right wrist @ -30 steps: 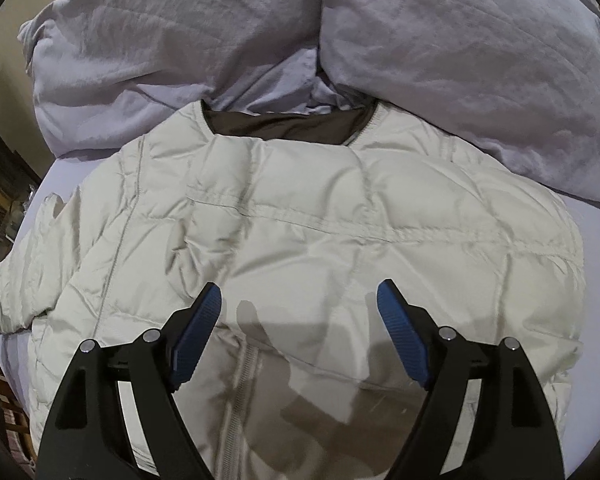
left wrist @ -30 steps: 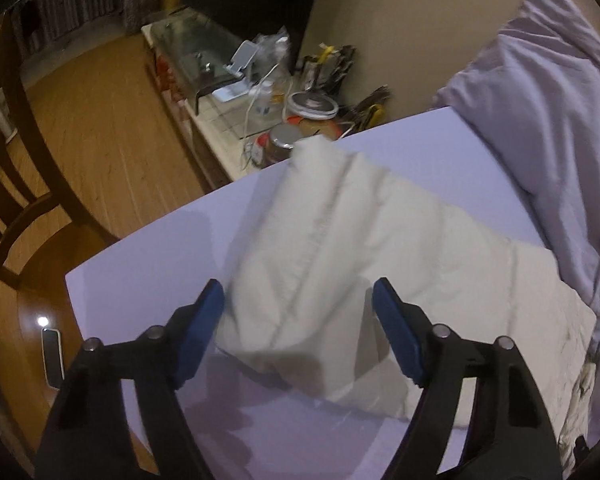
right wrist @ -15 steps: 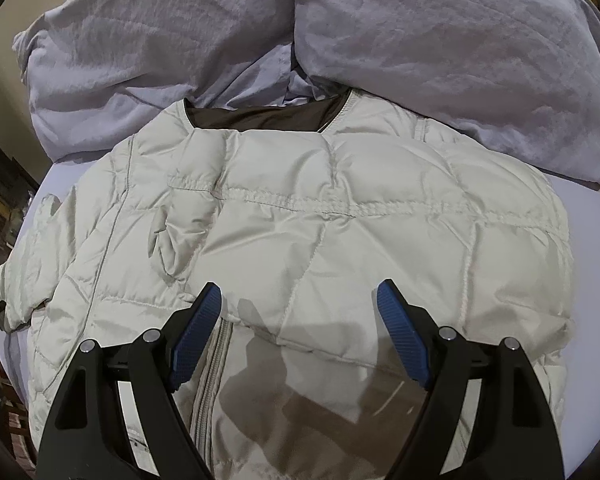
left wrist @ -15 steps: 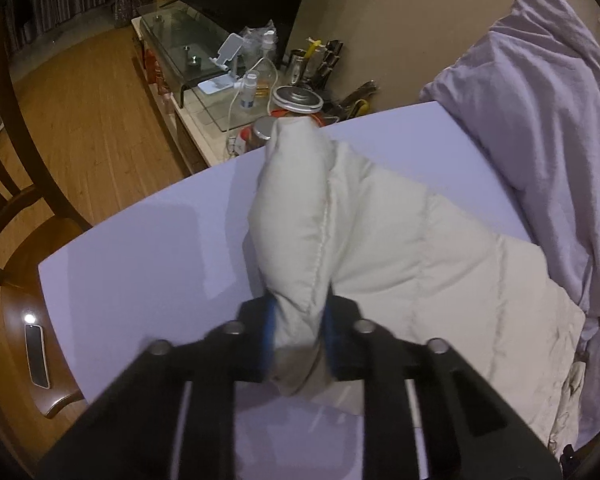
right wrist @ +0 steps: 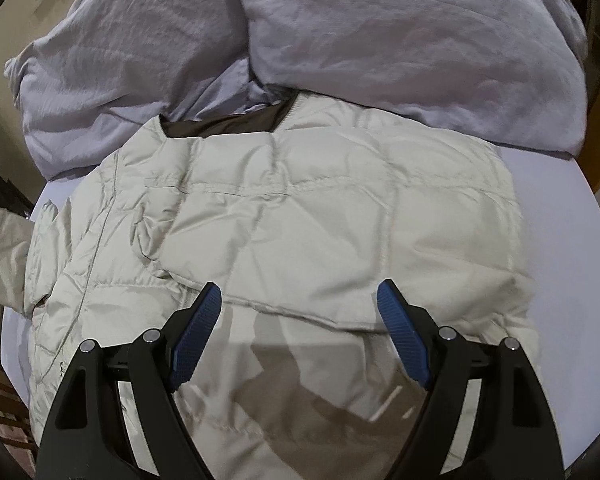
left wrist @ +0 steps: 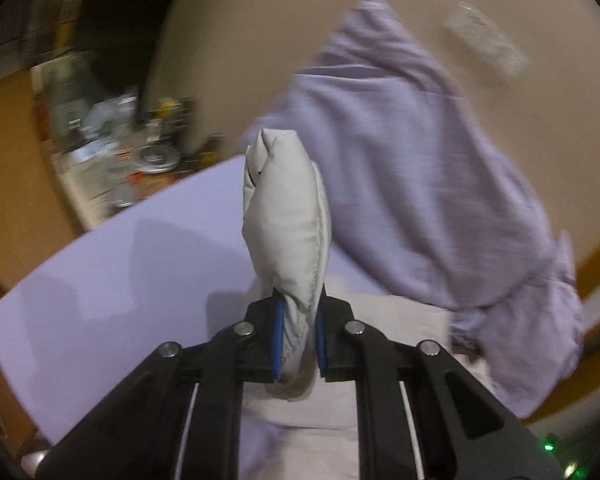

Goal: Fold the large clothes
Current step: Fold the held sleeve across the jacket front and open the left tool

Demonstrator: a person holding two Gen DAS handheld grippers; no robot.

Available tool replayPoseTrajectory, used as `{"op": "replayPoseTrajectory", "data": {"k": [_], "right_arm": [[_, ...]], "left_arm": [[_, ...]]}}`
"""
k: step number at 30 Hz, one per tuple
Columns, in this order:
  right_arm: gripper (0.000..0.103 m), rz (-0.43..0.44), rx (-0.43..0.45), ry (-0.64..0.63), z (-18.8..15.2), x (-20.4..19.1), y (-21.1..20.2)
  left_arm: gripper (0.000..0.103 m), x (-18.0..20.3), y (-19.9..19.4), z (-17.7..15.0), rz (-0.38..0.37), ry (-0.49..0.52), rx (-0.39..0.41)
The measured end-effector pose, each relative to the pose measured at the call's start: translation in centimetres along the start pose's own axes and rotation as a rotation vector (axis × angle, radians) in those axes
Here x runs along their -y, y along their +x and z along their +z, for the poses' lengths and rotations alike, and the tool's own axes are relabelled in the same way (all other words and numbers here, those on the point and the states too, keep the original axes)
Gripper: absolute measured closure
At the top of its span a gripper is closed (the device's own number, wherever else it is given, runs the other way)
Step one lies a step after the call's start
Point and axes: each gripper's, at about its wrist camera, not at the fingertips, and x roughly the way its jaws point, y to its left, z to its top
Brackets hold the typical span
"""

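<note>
Left gripper [left wrist: 298, 344] angled down, pads pinching the sleeve [left wrist: 286, 224], which is raised off the lavender sheet [left wrist: 100, 264]; its long axis runs 6-to-12, cuff at 12. Right gripper [right wrist: 300, 332] tilted steeply down, fingers spread wide, nothing between them, over the cream puffer jacket [right wrist: 320, 216]. Jacket lies flat on the sheet, collar [right wrist: 224, 124] at 12 against the rumpled duvet [right wrist: 380, 36].
</note>
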Motion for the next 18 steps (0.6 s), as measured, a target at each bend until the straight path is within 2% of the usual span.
{"op": "replayPoseTrajectory", "data": {"k": [5, 12, 18], "right_arm": [[0.021, -0.023, 0.012, 0.050, -1.3, 2.5, -1.2], [0.021, -0.061, 0.024, 0.138, -3.0, 6.3, -2.8], [0.021, -0.085, 0.030, 0.192, -4.2, 8.5, -3.6]], "left_arm": [[0.090, 8.0, 0.4, -1.0, -0.144, 0.109, -0.027], [0.090, 16.6, 1.3, -3.7, -0.312, 0.228, -0.073], [0.090, 22.1, 3.7, -6.7, -0.388, 0.310, -0.147]]}}
